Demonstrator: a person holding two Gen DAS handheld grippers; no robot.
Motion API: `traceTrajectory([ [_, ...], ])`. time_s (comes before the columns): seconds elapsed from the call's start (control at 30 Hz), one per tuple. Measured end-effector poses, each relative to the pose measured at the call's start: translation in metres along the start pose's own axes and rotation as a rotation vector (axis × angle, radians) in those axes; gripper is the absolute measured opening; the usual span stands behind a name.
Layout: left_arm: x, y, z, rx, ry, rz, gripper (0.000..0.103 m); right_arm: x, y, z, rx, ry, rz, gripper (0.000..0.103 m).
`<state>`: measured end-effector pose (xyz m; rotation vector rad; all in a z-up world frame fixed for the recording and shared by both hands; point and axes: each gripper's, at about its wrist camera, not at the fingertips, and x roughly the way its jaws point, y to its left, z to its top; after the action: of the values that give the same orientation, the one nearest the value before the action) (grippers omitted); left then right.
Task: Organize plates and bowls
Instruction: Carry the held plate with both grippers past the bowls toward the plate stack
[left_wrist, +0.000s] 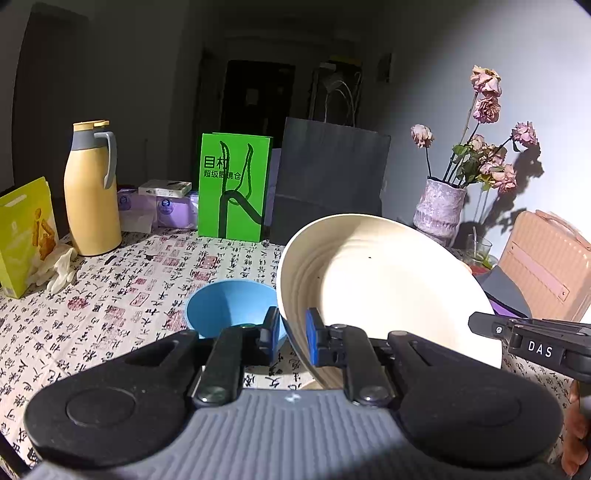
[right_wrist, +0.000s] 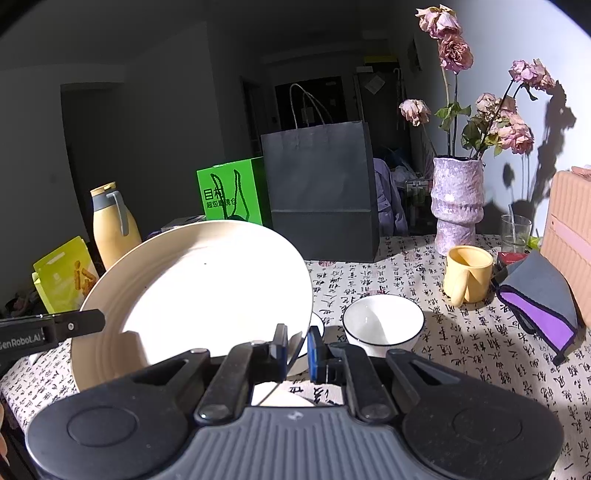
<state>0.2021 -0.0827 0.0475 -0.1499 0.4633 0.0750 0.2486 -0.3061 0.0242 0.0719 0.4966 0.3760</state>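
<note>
A large cream plate (left_wrist: 384, 288) hangs tilted above the patterned tablecloth (left_wrist: 122, 295), held by both grippers on opposite sides of its rim. My left gripper (left_wrist: 293, 338) is shut on the plate's left rim. My right gripper (right_wrist: 297, 349) is shut on the right rim of the same plate (right_wrist: 207, 295). A blue bowl (left_wrist: 229, 306) sits on the cloth just left of the plate. To the plate's right stands a white bowl with a dark rim (right_wrist: 384, 321). Part of another white dish (right_wrist: 318, 323) shows from under the plate's edge.
At the back stand a yellow thermos (left_wrist: 92, 192), a green box (left_wrist: 232, 184), a dark paper bag (right_wrist: 321, 195) and a vase of dried roses (right_wrist: 458, 206). A yellow mug (right_wrist: 467, 273), a purple-grey pouch (right_wrist: 539, 306), a glass (right_wrist: 515, 229) and a pink case (left_wrist: 546, 266) fill the right side.
</note>
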Motion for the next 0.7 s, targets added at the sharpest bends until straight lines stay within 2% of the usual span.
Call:
traceTrajectory([
  [0.7, -0.015, -0.001, -0.038, -0.015, 0.041, -0.007, 0.016, -0.022, -0.004, -0.040, 0.041, 0.033, 0.002, 0.011],
])
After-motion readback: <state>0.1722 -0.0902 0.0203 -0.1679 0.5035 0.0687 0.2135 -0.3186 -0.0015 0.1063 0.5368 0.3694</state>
